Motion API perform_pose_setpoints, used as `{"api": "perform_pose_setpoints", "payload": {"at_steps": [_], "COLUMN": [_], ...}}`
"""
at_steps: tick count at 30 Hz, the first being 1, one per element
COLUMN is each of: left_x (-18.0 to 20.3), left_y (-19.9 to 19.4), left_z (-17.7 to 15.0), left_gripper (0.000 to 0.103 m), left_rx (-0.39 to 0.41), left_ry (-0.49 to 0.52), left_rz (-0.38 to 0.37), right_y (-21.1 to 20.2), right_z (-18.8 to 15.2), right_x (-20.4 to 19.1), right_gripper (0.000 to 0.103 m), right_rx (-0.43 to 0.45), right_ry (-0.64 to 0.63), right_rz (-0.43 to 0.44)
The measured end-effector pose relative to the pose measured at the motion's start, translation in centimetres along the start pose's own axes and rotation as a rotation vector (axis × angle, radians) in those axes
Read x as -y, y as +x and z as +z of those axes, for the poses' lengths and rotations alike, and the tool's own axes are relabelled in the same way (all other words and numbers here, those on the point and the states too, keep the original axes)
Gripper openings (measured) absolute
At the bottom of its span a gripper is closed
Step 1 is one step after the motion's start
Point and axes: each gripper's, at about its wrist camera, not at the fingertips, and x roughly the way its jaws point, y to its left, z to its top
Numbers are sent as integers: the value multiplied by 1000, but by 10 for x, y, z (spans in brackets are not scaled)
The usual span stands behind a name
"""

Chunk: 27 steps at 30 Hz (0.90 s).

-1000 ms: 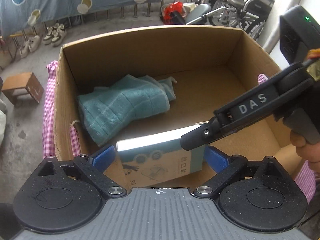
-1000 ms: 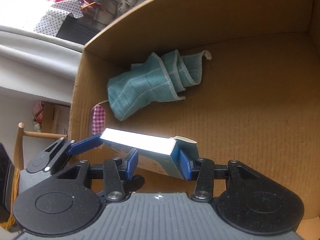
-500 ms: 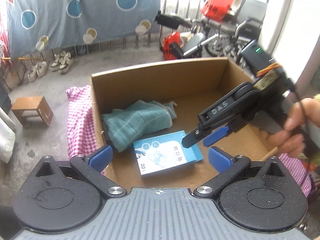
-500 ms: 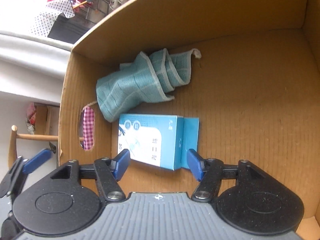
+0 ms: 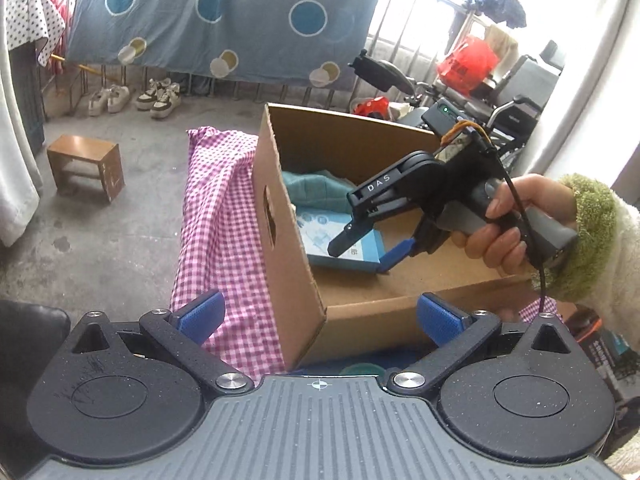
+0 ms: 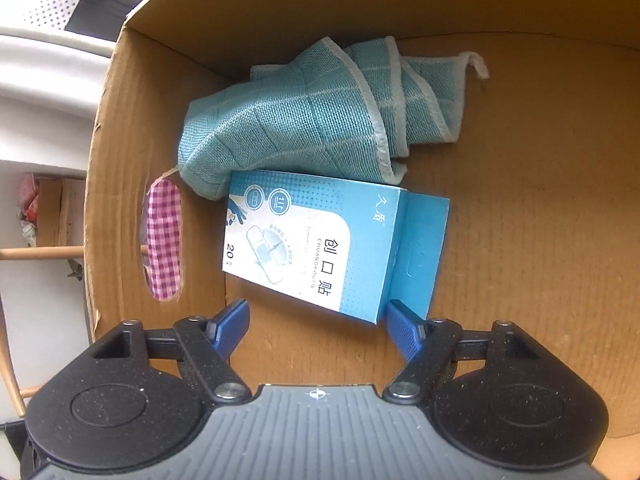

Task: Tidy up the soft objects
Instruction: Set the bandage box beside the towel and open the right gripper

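A cardboard box (image 5: 296,280) stands on a pink checked cloth (image 5: 218,216). Inside lie a teal cloth (image 6: 320,120) and, just in front of it and touching it, a blue bandage box (image 6: 316,240). Both also show in the left wrist view: the teal cloth (image 5: 316,192) and the bandage box (image 5: 320,236). My right gripper (image 6: 318,326) is open and empty just above the bandage box, inside the cardboard box; it shows in the left wrist view (image 5: 366,250). My left gripper (image 5: 318,316) is open and empty, outside the box near its front corner.
A small wooden stool (image 5: 86,166) stands on the concrete floor at left. Shoes (image 5: 132,98) line the far railing under a hanging blue sheet (image 5: 208,12). A wheelchair and bags (image 5: 472,80) stand behind the box. A hand hole (image 6: 164,240) opens in the box's left wall.
Both grippers let go of the bandage box, which now lies flat on the box floor. My left gripper has pulled back up and out of the box. The right gripper stays open over it.
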Motion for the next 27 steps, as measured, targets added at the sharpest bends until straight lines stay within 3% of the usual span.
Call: {"api": "perform_pose_setpoints", "payload": {"at_steps": [11,18,27], "left_x": [-12,-14,-14], "left_y": [-4,-4,-4], "left_z": [-14,-17,-17], "left_gripper": [102,102,102], "left_rx": [-2,-8,-8], "left_ry": [-22,-37,-41], "left_rz": [-19,-24,-23], "right_y": [-12,-9,4], "right_z": [6,6,1], "right_x": [-13,-20,-46], "right_gripper": [77,77,78], "right_rx": [156,158,172], "right_ry": [-78,-92,-146], "right_rz": [-180,-130,-182]}}
